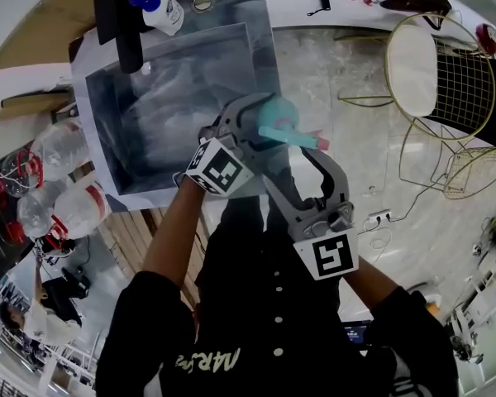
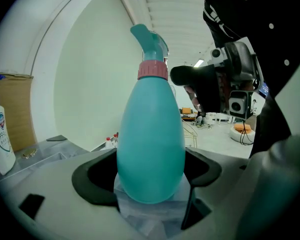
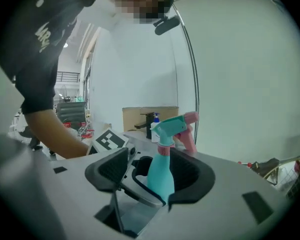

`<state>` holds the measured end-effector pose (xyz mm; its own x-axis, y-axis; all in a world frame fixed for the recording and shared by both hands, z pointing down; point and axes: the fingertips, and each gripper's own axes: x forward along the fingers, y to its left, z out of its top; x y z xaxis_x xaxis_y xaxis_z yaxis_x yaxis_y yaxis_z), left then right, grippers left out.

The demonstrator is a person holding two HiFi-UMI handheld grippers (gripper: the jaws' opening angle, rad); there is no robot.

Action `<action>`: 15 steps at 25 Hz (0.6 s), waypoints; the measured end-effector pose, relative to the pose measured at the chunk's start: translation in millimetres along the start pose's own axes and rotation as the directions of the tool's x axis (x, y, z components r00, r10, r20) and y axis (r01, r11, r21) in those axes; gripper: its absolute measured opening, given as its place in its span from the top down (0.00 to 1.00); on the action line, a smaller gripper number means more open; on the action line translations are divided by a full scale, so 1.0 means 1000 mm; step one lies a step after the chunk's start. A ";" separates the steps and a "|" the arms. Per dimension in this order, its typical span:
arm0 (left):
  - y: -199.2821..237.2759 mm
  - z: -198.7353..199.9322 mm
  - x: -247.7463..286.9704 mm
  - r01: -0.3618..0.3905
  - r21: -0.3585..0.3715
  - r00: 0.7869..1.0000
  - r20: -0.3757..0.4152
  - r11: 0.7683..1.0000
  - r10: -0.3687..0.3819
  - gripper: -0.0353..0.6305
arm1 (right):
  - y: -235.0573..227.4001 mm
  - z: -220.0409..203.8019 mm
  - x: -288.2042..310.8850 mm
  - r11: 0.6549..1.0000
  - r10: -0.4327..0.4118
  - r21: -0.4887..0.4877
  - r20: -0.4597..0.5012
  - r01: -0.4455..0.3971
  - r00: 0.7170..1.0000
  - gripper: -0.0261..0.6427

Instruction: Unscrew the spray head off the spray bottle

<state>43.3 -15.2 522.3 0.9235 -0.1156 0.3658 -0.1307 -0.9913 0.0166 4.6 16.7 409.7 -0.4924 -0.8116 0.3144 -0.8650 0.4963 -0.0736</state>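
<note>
- The left gripper [image 2: 150, 178] has its jaws clamped round the belly of the teal plastic spray bottle [image 2: 151, 149] and holds it upright in the air, likely to stop it turning.
- The right gripper [image 3: 155, 175] has its jaws spread, not touching the teal-and-pink spray head [image 3: 176, 126], and is seemingly lining up for the twist.

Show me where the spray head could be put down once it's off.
The sink basin is bare from the faucet and soap bottle at its far rim to its near edge. Left of the sink it is crowded with clear bottles. The spray bottle is held at the sink's near right corner.
</note>
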 end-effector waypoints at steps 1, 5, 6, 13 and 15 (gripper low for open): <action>0.000 0.000 0.000 -0.002 0.000 1.000 0.000 1.000 0.002 0.35 | -0.001 0.000 0.004 1.000 -0.007 -0.002 -0.009 0.007 1.000 0.55; 0.000 0.000 0.000 -0.005 -0.001 1.000 -0.003 1.000 0.005 0.35 | -0.007 0.001 0.014 0.999 -0.039 -0.021 -0.032 0.038 0.999 0.55; 0.000 0.000 0.000 -0.005 0.000 1.000 -0.004 1.000 0.005 0.35 | -0.008 0.002 0.015 0.999 -0.044 -0.022 -0.031 0.043 0.999 0.55; 0.001 0.000 0.000 -0.006 0.001 1.000 -0.011 1.000 0.006 0.35 | -0.010 0.003 0.023 0.998 -0.033 -0.047 -0.045 0.031 0.998 0.55; 0.001 0.000 0.000 -0.009 0.000 1.000 -0.013 1.000 0.009 0.35 | -0.010 0.003 0.026 0.998 -0.024 -0.065 -0.050 0.021 0.998 0.55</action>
<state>43.3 -16.0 522.3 0.9175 -0.1233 0.3782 -0.1386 -0.9903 0.0134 -0.4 -10.4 416.0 -0.4662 -0.8069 0.3628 -0.8668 0.4986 -0.0051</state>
